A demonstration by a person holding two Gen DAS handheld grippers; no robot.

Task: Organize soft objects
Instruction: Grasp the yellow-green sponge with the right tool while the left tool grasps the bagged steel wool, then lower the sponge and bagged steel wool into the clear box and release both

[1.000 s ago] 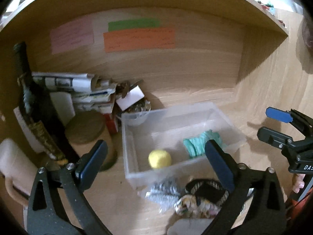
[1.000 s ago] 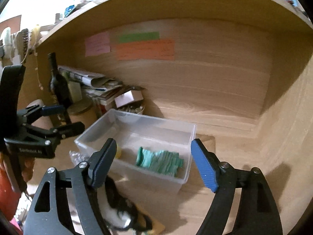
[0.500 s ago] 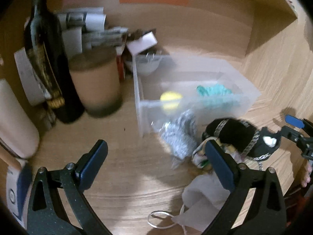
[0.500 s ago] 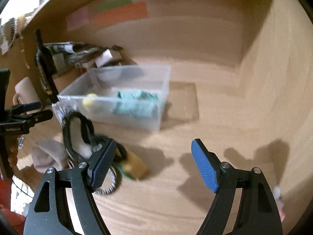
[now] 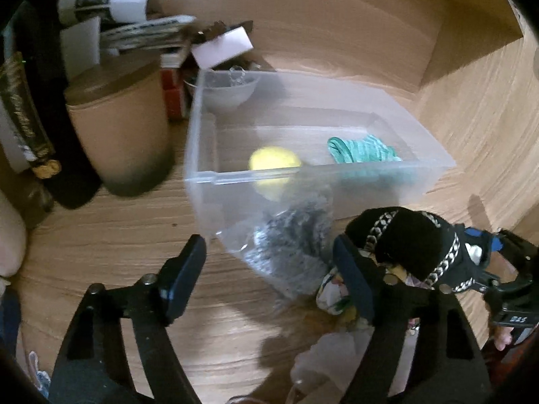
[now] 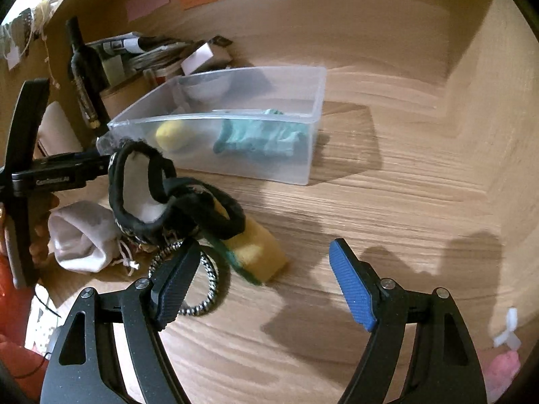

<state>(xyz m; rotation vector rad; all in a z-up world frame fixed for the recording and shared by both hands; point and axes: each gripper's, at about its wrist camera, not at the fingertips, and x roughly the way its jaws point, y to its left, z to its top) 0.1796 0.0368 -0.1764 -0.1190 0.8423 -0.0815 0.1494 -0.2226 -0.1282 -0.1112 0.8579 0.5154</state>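
The left gripper [image 5: 269, 269] has its fingers spread wide and empty, poised above the desk [image 5: 101, 252] just before the near wall of the clear plastic bin [image 5: 320, 176]. A crinkled silver-grey pouch in clear wrap [image 5: 293, 252] lies between those fingers, leaning on the bin. The right gripper [image 6: 262, 279] is likewise wide open and holds nothing; its left finger sits over a black-and-white braided cord [image 6: 202, 289].

Beside it is the heap of soft things: a black fuzzy chain-trimmed band [image 6: 145, 188], a yellow sponge block with a green edge [image 6: 256, 252] and a white drawstring cloth bag [image 6: 81, 239]. The bin already holds a yellow foam ball [image 5: 274, 165] and a teal knitted cloth [image 5: 363, 149].

The step in hand looks like picking the next soft item. The sponge's long axis runs from the heap toward the lower right of the right wrist view, so closing across its short width should grip best; press lightly and lift clear of the tangled cord.
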